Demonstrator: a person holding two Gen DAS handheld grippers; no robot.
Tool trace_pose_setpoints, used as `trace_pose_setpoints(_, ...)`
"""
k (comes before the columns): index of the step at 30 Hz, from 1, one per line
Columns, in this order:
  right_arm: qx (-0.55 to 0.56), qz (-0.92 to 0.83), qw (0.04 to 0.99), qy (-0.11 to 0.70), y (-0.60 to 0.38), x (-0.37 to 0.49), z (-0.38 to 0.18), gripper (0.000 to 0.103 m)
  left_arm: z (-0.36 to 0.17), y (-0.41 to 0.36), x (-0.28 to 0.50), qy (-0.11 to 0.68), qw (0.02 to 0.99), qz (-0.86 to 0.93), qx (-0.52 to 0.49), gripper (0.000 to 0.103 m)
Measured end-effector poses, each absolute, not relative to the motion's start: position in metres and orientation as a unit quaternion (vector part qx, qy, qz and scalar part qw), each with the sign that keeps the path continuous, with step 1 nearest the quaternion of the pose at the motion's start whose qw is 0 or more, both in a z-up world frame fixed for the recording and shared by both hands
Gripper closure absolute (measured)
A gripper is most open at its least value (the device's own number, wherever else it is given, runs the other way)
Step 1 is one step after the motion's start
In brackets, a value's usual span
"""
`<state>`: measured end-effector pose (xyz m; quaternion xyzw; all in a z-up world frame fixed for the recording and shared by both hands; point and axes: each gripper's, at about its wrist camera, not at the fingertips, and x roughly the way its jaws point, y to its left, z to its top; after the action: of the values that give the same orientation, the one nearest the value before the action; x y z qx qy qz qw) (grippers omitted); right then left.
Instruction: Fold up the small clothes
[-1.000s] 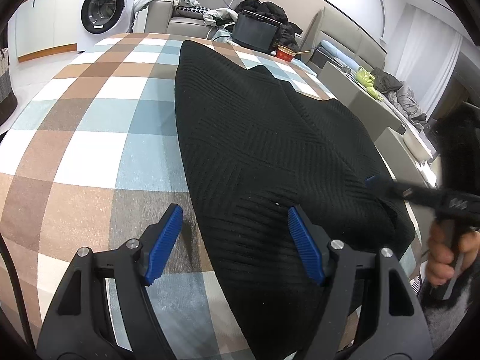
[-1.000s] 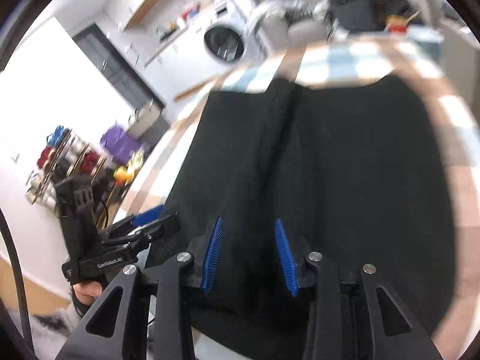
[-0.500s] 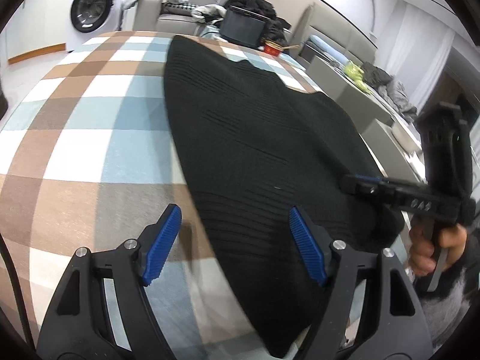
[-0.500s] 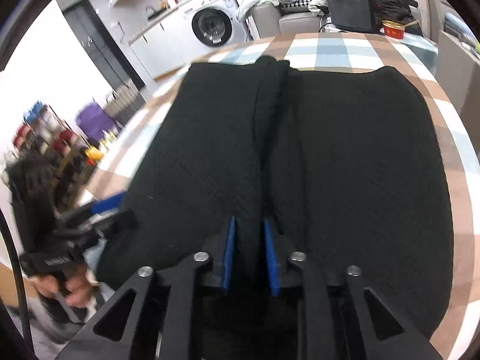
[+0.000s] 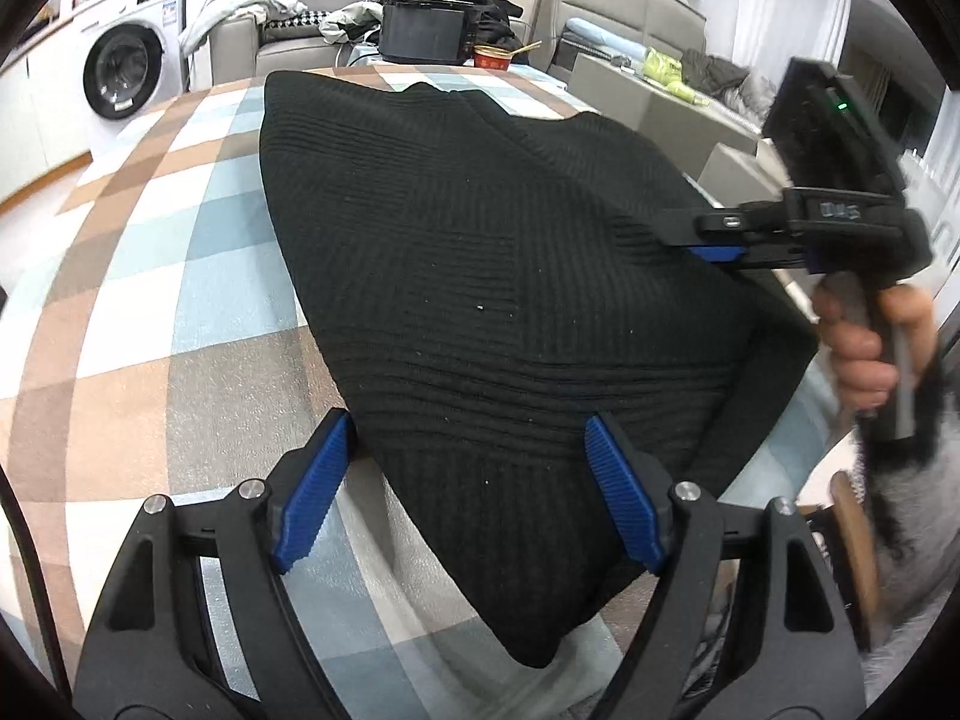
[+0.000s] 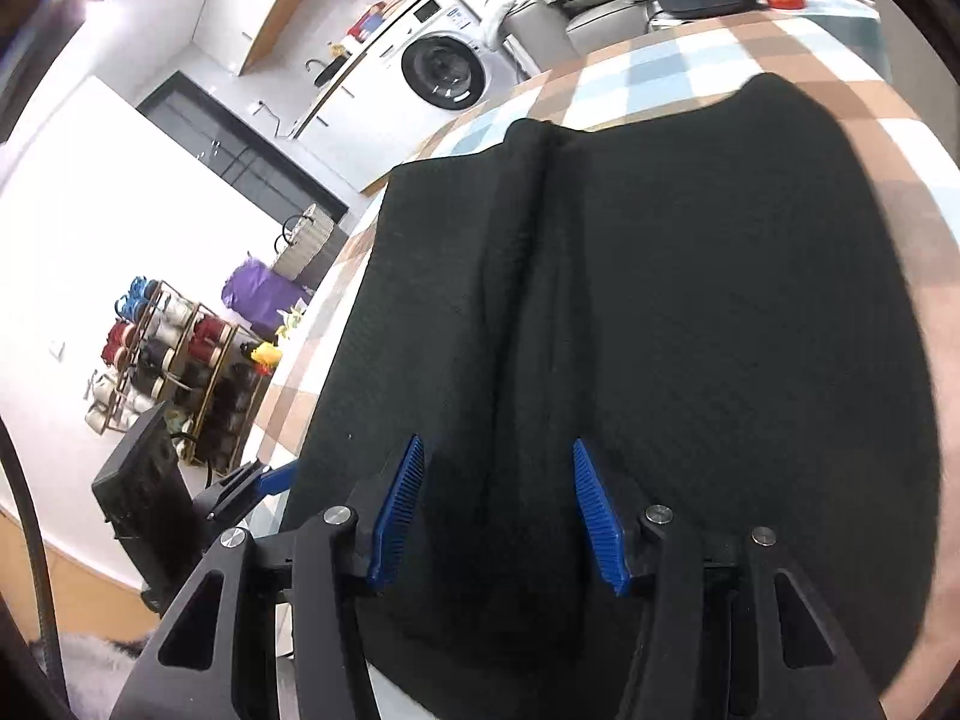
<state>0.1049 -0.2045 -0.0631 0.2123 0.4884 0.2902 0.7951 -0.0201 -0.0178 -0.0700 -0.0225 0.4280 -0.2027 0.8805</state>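
A black knit garment (image 5: 480, 240) lies spread on the checked tablecloth (image 5: 150, 300), with a raised fold ridge (image 6: 528, 300) running down it. My left gripper (image 5: 471, 492) is at the garment's near corner, jaws wide and opening. The cloth's edge lies between the pads, which do not press on it. My right gripper (image 6: 498, 516) is over the near end of the ridge, jaws opening, with cloth lying loose between the pads. Each gripper shows in the other's view: the right gripper (image 5: 690, 234) low over the garment's right side, the left gripper (image 6: 270, 477) at its left edge.
A person's hand (image 5: 864, 348) holds the right gripper's handle past the table's right edge. Beyond the far end are a black case (image 5: 426, 33), a red bowl (image 5: 491, 57) and a sofa with clothes. A washing machine (image 5: 123, 75) and a spool rack (image 6: 168, 372) are off to the left.
The right gripper narrowed around the fold ridge half a second ago and has since opened wide. The left gripper has shifted so that the garment's near corner lies between its fingers.
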Motion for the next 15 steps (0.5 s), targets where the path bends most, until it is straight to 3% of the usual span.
trace_pose_setpoints(4, 0.185, 0.295, 0.801, 0.486, -0.187, 0.122, -0.064, 0.055, -0.070, -0.011, -0.017, 0.429, 0.879, -0.204, -0.041, 0.026)
trace_pose_setpoints(5, 0.167, 0.295, 0.808, 0.483, -0.180, 0.124, -0.063, 0.070, -0.070, -0.010, -0.017, 0.428, 0.880, -0.204, -0.042, 0.026)
trace_pose_setpoints(8, 0.122, 0.281, 0.819, 0.484, -0.165, 0.127, -0.062, 0.090, -0.069, -0.006, -0.016, 0.426, 0.881, -0.199, -0.051, 0.026)
trace_pose_setpoints(15, 0.083, 0.280, 0.864, 0.411, -0.155, 0.083, 0.009, 0.092, -0.049, 0.025, -0.017, 0.376, 0.908, -0.156, -0.099, 0.025)
